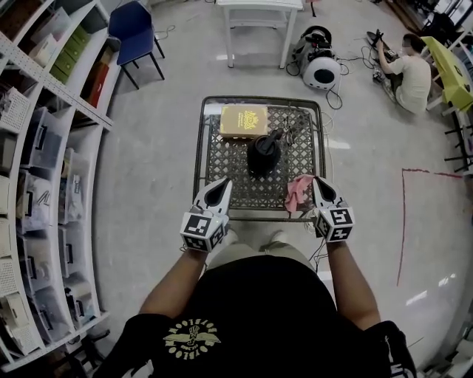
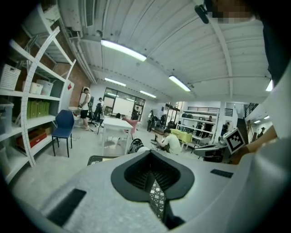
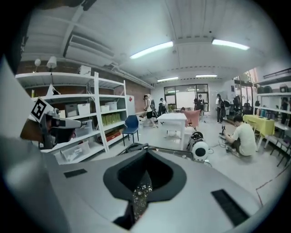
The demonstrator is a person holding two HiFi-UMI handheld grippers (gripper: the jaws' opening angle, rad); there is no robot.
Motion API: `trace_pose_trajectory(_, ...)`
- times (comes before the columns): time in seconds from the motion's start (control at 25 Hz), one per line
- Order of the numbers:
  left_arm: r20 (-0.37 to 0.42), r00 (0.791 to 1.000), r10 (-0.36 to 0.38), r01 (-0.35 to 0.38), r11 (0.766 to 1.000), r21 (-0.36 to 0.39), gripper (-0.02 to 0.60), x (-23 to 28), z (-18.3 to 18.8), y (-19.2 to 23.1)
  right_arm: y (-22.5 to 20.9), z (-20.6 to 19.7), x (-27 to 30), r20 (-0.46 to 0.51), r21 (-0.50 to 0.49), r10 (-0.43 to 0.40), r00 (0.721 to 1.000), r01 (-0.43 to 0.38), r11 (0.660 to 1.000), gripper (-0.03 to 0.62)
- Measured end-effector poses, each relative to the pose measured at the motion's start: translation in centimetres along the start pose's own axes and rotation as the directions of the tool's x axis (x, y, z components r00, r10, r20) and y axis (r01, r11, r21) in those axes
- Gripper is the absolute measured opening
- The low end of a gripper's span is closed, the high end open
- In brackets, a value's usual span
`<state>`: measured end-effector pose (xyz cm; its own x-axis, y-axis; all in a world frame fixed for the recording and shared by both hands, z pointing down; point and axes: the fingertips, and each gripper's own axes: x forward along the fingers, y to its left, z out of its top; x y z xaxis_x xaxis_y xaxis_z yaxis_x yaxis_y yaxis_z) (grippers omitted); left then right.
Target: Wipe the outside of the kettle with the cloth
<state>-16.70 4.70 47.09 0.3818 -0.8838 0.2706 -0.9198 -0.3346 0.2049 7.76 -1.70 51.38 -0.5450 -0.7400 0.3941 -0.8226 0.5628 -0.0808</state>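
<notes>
Two tongs are hovering side by side over the near rim of the surface, a metal lattice top inside a raised frame. The left tongs are pointing in over the near left part of the lattice. Their jaws are lying together with only a thin slit between them, and nothing is sitting in it. The right tongs are likewise pressing fully together close to the right rim. The cloth, pink and bunched, is hanging from the inner side of their tip and appears to be pinched there, its lower end reaching toward the near right corner. Bare lattice is lying open between the two tips. Further in, the kettle, black with its handle up, is standing upright about mid-surface. It is sitting well apart from both tongs and from the side rims, with free lattice on every side but the far one. Just behind it a yellowish box is lying flat against the far rim, towards the left. Beyond the frame, open floor is running along both sides, with shelving off to the left and a red line on the floor to the right. Farther off, a white table, a blue chair and a person sitting on the floor are all well away.
</notes>
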Motion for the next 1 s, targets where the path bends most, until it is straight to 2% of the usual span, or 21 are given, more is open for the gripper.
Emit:
trace_pose_trajectory(0.28,0.109,0.992,0.057,-0.063,0.997,0.054,0.006,-0.8,5.1,-1.5,-0.8,4.6,-3.0,0.103,0.016,0.007,0.995,-0.009,1.0,0.011)
trace_pose_trajectory(0.52,0.152,0.984,0.091,-0.11,0.987,0.116,0.005,-1.7,8.2,-2.2,-0.1,9.3,-5.1,0.181,-0.061,0.044,0.983,-0.033,0.998,0.011)
trace_pose_trajectory(0.68,0.179,0.979,0.094,-0.113,0.989,0.1,0.005,-2.4,10.1,-2.8,0.5,11.9,-6.2,0.223,-0.109,0.062,0.973,-0.039,0.993,0.011)
trace_pose_trajectory(0.88,0.207,0.971,0.118,-0.162,0.963,0.213,0.005,-3.3,11.6,-3.3,0.7,13.5,-6.8,0.252,-0.133,0.07,0.965,-0.038,0.99,0.011)
trace_pose_trajectory(1.0,0.216,0.969,0.116,-0.169,0.956,0.242,0.005,-3.6,12.0,-3.6,0.7,13.7,-7.0,0.259,-0.152,0.067,0.964,-0.027,0.988,0.011)
